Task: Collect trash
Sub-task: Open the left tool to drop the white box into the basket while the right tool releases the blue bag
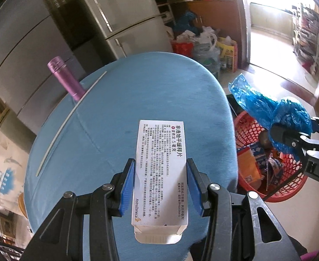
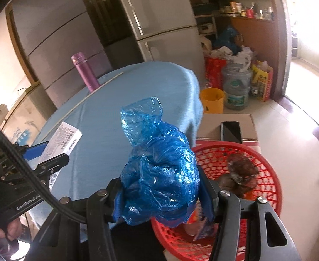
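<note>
Counter [image 1: 120, 100] with blue cloth nearly cleared: only purple flask [image 1: 64, 77] and thin white strip [image 1: 70, 117] left on it (flask likely not trash). Red basket [image 2: 266, 165] on floor beside counter already holds wrappers, brown lump.

Right gripper [image 2: 162, 198] jaws pinching blue bag [image 2: 159, 165] at basket's near rim, not yet dropped.

Left gripper [image 1: 160, 187] jaws pinching medicine box [image 1: 160, 169] above counter.

Basket bottom hidden by bag; brown lump unidentifiable.

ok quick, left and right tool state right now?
Left tool: shut on the white medicine box, over the blue tablecloth.
Right tool: shut on the crumpled blue plastic bag, by the red basket.
</note>
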Motion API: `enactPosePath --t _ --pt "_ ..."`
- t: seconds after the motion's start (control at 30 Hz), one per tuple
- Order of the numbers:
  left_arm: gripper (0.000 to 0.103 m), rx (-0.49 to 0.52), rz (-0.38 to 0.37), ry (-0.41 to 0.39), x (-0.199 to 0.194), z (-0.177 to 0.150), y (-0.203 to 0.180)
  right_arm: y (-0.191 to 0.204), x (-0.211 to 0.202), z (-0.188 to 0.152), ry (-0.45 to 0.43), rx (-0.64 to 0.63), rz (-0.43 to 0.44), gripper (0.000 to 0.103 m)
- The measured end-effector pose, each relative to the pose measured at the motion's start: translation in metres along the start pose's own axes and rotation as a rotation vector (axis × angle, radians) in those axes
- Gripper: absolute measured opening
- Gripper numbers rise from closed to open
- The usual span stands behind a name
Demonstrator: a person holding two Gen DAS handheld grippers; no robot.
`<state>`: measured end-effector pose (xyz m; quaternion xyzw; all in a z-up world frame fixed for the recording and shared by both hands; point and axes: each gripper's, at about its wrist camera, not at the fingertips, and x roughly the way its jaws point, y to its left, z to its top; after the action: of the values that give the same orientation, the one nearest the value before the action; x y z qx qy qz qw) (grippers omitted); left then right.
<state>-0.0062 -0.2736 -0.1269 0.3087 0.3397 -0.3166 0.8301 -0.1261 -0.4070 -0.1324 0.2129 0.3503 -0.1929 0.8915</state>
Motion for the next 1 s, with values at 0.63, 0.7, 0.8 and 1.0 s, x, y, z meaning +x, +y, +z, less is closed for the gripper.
enactPosePath --t 0.63,0.7,0.8,1.0 --pt "0.048 0.131 -0.066 -0.003 -0.003 0.016 -0.057 -0.032 -0.011 -0.001 -0.031 0.054 -0.048 0.06" --pt "0.048 0.137 -0.073 0.002 -0.002 0.016 -0.06 -0.034 -0.01 -0.002 -0.029 0.057 -0.052 0.06" --pt "0.048 0.15 -0.082 0.005 0.001 0.017 -0.064 -0.038 -0.009 -0.003 -0.025 0.07 -0.057 0.06" --pt "0.048 0.168 -0.123 0.017 0.006 0.02 -0.072 -0.044 -0.006 -0.004 -0.016 0.083 -0.079 0.06"
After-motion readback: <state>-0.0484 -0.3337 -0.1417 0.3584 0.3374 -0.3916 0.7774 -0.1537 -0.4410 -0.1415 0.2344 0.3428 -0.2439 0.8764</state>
